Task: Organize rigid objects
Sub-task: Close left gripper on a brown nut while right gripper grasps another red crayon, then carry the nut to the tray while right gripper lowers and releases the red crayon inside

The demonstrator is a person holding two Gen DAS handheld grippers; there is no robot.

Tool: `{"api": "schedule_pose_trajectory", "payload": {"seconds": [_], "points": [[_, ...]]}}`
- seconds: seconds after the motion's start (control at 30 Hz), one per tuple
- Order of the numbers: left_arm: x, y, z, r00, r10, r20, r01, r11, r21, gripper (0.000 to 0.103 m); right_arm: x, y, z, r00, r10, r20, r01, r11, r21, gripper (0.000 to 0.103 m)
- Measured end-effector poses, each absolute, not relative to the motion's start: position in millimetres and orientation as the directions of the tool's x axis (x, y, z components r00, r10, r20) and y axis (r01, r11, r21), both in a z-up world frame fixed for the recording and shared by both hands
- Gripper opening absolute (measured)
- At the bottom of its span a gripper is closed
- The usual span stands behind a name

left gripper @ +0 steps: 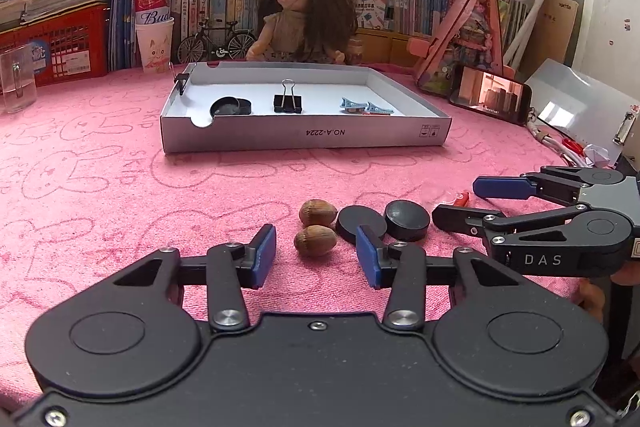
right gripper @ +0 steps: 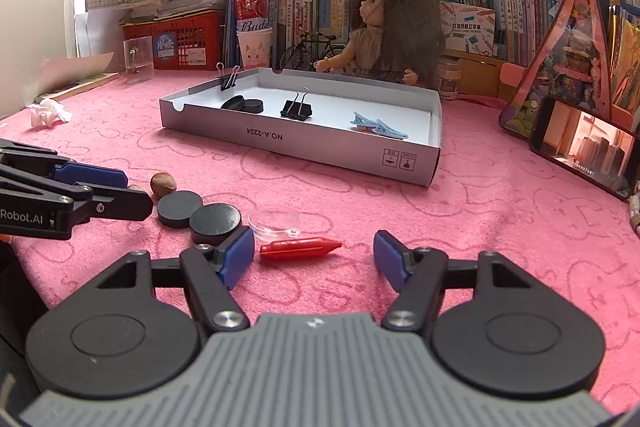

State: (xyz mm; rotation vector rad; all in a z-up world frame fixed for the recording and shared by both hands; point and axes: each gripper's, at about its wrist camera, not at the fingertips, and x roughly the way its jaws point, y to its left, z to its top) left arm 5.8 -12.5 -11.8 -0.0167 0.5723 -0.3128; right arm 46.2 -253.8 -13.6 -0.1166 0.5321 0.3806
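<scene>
Two brown nuts lie on the pink cloth, one (left gripper: 318, 213) behind the other (left gripper: 315, 241). My left gripper (left gripper: 316, 247) is open, and the nearer nut sits between its blue pads with a gap on each side. Two black discs (left gripper: 362, 225) (left gripper: 407, 219) lie just to the right of the nuts. My right gripper (right gripper: 314, 251) is open around a red pointed stick (right gripper: 300, 247), whose blunt end is close to the left pad. A clear round lens (right gripper: 274, 221) lies just behind the stick. The white cardboard tray (left gripper: 304, 139) holds black round tins (left gripper: 231, 106), a black binder clip (left gripper: 287, 102) and blue clips (left gripper: 366, 107).
A doll (left gripper: 298, 15), a model bicycle (left gripper: 216, 41), books, red baskets and a can on a paper cup (left gripper: 154, 27) line the back. A phone (left gripper: 490, 95) leans at the right, and a glass mug (left gripper: 16, 79) stands at the left. A crumpled tissue (right gripper: 48, 113) lies at the far left.
</scene>
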Motion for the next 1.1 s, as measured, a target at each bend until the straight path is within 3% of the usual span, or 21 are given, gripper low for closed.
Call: {"api": "schedule_pose_trajectory", "payload": {"seconds": [0.13, 0.2, 0.63, 1.1], "points": [[4.8, -14.5, -14.2, 0.808, -0.269, -0.524, 0.272, 0.96, -0.073, 0.027, 40.9, -252.4, -13.7, 0.789, 0.339, -0.512, -0.397, 0.918, -0.003, 0.054], [2.7, -14.4, -16.4, 0.82, -0.253, -0.514, 0.257, 0.964, -0.064, 0.021, 38.2, -250.8, -13.7, 0.791, 0.34, -0.509, -0.396, 0.918, -0.003, 0.049], [-5.7, -11.1, -12.8, 0.828, -0.248, -0.503, 0.251, 0.966, -0.064, 0.021, 26.1, -253.4, -12.6, 0.811, 0.304, -0.5, -0.353, 0.936, -0.002, 0.049], [5.2, 1.2, 1.2, 0.854, -0.198, -0.481, 0.195, 0.979, -0.058, 0.021, 35.0, -264.3, -0.4, 0.864, 0.17, -0.474, -0.198, 0.98, -0.01, 0.049]]}}
